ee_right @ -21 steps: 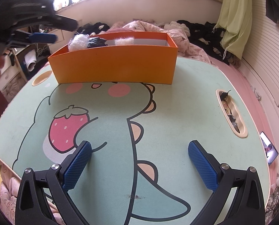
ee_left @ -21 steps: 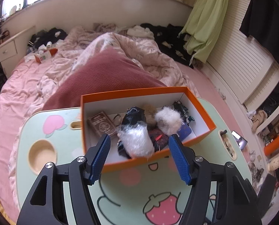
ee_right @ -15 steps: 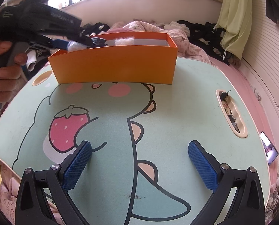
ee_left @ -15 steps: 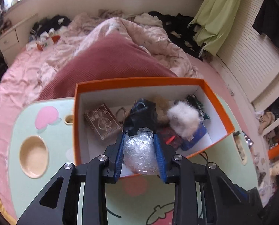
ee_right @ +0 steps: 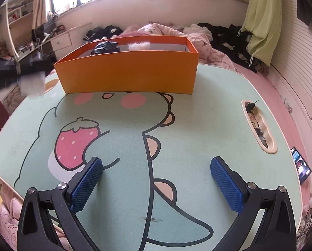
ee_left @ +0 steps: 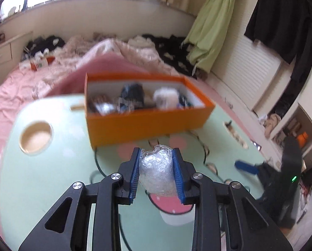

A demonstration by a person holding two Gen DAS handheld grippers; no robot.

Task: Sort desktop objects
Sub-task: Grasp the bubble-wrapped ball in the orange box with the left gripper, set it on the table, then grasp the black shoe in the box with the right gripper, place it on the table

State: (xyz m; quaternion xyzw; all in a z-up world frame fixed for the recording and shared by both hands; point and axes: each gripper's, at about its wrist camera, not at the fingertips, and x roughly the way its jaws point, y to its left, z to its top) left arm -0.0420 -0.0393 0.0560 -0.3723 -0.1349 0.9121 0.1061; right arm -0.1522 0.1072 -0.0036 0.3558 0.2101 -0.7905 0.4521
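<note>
My left gripper is shut on a crumpled clear plastic wad and holds it above the green table, in front of the orange box. The box holds a black bag, a white fluffy ball and other small items. In the right wrist view the orange box stands at the table's far side. My right gripper is open and empty, low over the dinosaur print. The left gripper shows as a blur at the left edge.
The green lap table has a round cup recess on the left and a slot with small bits on the right. A phone lies past the right edge. A bed with blankets lies behind.
My left gripper closed on the plastic wad inside the box, lifted it out and pulled back toward the table's near side. The right gripper has not moved.
</note>
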